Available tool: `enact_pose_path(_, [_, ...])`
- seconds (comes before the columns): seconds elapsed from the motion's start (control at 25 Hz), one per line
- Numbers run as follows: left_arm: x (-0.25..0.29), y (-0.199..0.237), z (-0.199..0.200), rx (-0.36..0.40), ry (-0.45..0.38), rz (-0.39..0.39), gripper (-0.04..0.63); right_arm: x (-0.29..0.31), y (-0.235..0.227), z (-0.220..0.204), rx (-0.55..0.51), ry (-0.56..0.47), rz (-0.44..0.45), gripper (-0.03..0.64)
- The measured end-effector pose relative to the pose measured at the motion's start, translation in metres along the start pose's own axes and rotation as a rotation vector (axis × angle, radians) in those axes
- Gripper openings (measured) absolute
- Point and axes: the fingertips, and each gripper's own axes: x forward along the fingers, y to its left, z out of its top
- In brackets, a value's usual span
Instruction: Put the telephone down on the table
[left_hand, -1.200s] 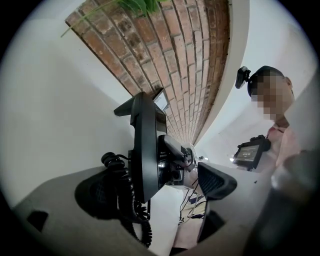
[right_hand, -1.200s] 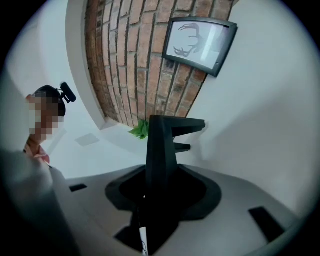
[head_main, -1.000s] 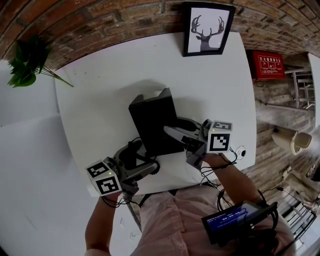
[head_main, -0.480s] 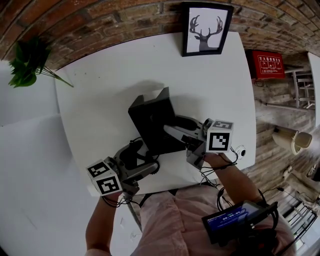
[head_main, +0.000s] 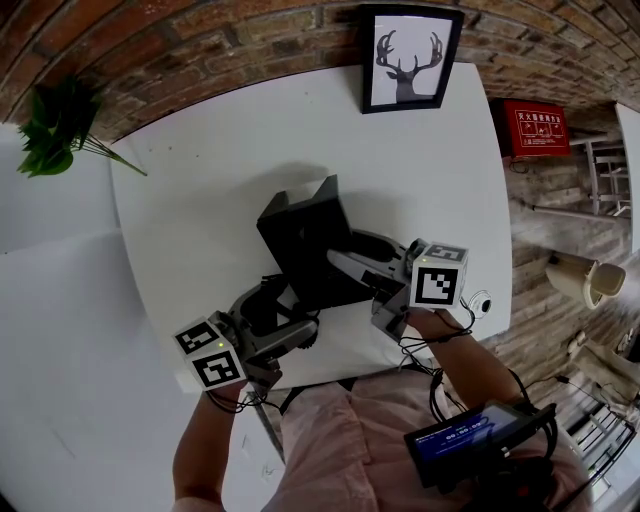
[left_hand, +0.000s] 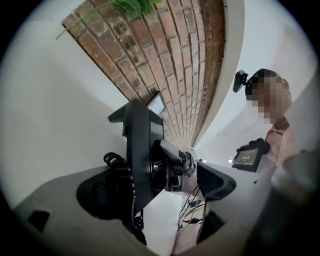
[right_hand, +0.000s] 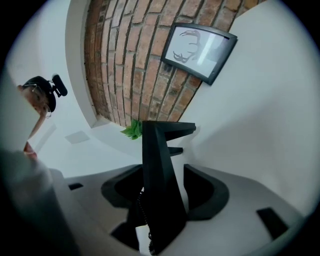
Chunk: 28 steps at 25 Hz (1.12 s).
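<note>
The black telephone (head_main: 305, 250) rests on the white table (head_main: 200, 200), its coiled cord (left_hand: 120, 185) at its near left corner. My right gripper (head_main: 345, 260) reaches in from the right. Its jaws have just been opening and straddle the telephone's body (right_hand: 160, 185), with a gap on both sides. My left gripper (head_main: 275, 305) is at the near left corner. In the left gripper view the telephone (left_hand: 140, 150) and cord sit between its wide jaws, close to the left pad, with a clear gap to the right one.
A framed deer picture (head_main: 405, 58) leans on the brick wall at the table's far edge. A green plant (head_main: 55, 125) stands off the far left corner. A small round object (head_main: 480, 303) lies near the table's right edge. The person wears a screen device (head_main: 475, 440).
The left gripper has crept slightly toward the telephone. The telephone and the right gripper keep their places.
</note>
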Motion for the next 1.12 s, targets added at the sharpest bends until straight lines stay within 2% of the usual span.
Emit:
enact_pose_path(0.08, [0.002,-0.001,0.001,0.000,-0.004,-0.005,0.466,0.000,-0.001,0.000,-0.010,0.004,-0.023,0.262])
enact_pose_path(0.4, [0.005,-0.005,0.001,0.008,-0.001,-0.018,0.462,0.002,-0.006,-0.007,-0.085,0.053,-0.112,0.293])
enact_pose_path(0.64, [0.006,-0.007,0.000,0.009,-0.004,-0.032,0.454,0.000,-0.011,-0.013,-0.180,0.134,-0.192,0.348])
enact_pose_path(0.92, [0.008,-0.008,0.000,0.011,-0.005,-0.037,0.453,-0.005,-0.012,-0.011,-0.181,0.138,-0.192,0.342])
enact_pose_path(1.12, [0.008,-0.009,0.000,0.015,-0.001,-0.034,0.453,-0.016,-0.014,-0.003,-0.196,0.093,-0.235,0.325])
